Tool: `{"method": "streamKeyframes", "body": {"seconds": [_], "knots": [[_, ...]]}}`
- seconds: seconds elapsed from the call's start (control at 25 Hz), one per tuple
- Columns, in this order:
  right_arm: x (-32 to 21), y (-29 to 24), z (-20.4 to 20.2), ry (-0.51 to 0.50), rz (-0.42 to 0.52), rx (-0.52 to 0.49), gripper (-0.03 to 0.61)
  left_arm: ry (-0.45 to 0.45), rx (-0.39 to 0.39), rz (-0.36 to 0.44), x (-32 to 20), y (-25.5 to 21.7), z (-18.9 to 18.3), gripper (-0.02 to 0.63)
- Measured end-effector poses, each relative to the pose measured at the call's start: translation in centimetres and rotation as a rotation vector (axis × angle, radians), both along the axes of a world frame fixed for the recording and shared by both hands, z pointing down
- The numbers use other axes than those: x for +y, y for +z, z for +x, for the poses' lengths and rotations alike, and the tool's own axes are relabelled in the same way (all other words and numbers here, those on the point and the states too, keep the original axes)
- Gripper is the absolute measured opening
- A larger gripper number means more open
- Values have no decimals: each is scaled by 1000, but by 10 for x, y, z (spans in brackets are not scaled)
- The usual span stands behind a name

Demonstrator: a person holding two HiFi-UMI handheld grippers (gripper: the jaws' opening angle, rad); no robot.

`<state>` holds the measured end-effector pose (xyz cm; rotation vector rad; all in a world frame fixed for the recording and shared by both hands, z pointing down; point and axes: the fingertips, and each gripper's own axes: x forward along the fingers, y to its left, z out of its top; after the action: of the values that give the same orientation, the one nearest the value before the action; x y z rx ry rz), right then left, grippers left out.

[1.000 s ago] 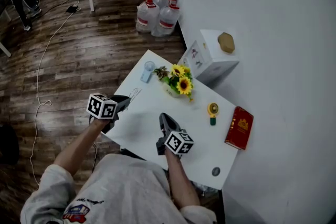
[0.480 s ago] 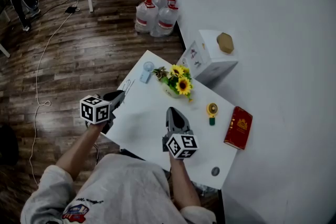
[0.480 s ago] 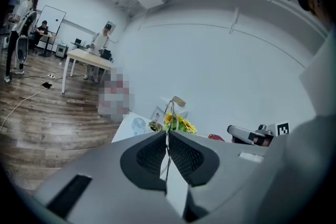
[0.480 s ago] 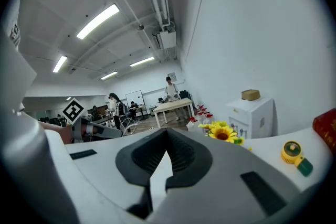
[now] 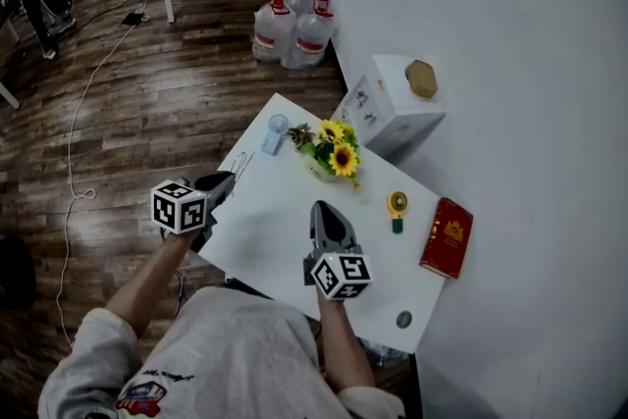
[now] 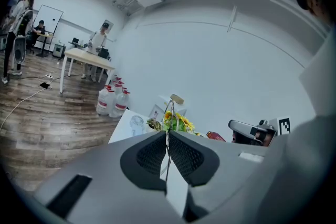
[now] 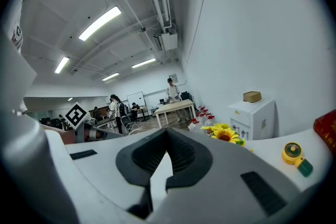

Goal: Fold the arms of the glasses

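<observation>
The glasses [image 5: 239,162] are thin wire-framed ones, held over the white table's [image 5: 285,240] left edge. My left gripper [image 5: 227,180] is shut on them. In the left gripper view the wire [image 6: 169,112] rises from between the closed pads [image 6: 156,152] of the left gripper [image 6: 167,136]. My right gripper [image 5: 324,209] hovers over the middle of the table, apart from the glasses. Its jaws are shut with nothing between them, as the right gripper [image 7: 167,131] shows in its own view.
On the table stand a sunflower bunch [image 5: 337,152], a small blue fan [image 5: 276,132], a yellow-green hand fan [image 5: 396,209], a red book [image 5: 446,237] and a small grey disc [image 5: 403,319]. A white cabinet [image 5: 397,108] and water bottles [image 5: 292,29] stand beyond.
Both grippers have risen. The left one carried the glasses up and a little left. The right one rolled and now points further up the table.
</observation>
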<state>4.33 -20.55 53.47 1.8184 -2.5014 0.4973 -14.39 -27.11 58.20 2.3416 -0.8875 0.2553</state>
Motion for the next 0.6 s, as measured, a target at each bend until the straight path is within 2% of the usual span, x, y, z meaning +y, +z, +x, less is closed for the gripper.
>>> {"method": "streamKeyframes", "body": {"seconds": [0.6], "knots": [[3, 4, -1, -9, -12, 1, -5, 28, -2, 0, 5, 3, 10, 17]]}}
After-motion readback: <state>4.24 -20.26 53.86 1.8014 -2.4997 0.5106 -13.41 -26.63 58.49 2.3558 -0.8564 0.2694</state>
